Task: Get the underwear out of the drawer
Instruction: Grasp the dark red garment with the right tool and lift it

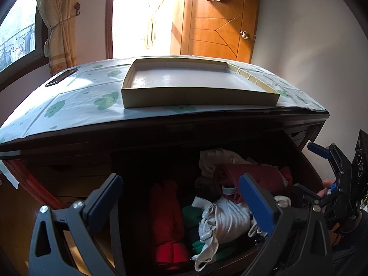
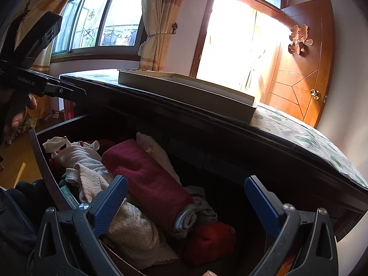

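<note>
Underwear (image 2: 128,225) lies in a loose heap inside the open drawer (image 2: 43,161), directly below and ahead of both your grippers. Your left gripper (image 1: 184,202) hangs over the drawer with its jaws spread wide and nothing between them; a white quilted piece (image 1: 225,218) sits just inside its right finger, and a red folded piece (image 1: 168,218) lies below the gap. Your right gripper (image 2: 186,204) is also spread wide and empty. A rolled maroon garment (image 2: 149,179) runs between its fingers, and its left finger overlaps the cream dotted piece; you cannot tell whether they touch. Beyond both grippers, a shallow box (image 1: 197,85) rests on the dresser top (image 1: 76,105).
</note>
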`<state>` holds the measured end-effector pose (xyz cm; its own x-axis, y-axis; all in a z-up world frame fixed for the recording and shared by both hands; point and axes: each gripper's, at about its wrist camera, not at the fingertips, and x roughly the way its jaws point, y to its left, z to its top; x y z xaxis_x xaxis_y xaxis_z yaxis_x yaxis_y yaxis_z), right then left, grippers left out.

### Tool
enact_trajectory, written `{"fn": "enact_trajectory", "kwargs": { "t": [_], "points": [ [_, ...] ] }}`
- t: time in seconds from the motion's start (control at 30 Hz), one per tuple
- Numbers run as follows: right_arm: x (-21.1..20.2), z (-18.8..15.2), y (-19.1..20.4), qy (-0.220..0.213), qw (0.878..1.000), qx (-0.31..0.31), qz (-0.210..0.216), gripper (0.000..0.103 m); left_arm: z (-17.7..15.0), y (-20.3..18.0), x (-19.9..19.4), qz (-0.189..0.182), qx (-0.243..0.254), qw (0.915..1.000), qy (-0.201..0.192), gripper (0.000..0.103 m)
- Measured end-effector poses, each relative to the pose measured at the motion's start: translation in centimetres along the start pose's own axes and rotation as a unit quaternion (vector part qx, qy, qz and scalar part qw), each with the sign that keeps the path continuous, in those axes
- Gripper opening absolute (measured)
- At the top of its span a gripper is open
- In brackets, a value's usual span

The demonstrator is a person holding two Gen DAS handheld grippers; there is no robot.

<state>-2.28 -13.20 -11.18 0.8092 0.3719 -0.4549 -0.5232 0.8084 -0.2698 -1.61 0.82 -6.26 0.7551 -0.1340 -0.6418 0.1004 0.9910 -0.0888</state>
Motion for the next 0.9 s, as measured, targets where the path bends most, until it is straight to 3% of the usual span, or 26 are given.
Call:
{"fn": "enact_trajectory", "kwargs": {
  "t": [0.43, 0.73, 0.9],
  "points": [
    [1.7, 0.5, 0.1, 0.076, 0.996, -0.028, 0.044, 0.102, -1.0, -1.2, 2.0, -0.047, 0.034, 0.997, 0.051, 0.103],
    [4.1, 1.9, 0.4, 0.151, 0.983, -0.051, 0.093, 0.102, -2.1, -1.7, 3.4, -0.065, 0.049, 0.9932, 0.083, 0.103],
    [4.9, 3.7, -0.3, 0.147, 0.983, -0.024, 0.109, 0.102, -2.3, -2.0, 3.5, -0.072, 0.057, 0.992, 0.087, 0.103]
  ]
}}
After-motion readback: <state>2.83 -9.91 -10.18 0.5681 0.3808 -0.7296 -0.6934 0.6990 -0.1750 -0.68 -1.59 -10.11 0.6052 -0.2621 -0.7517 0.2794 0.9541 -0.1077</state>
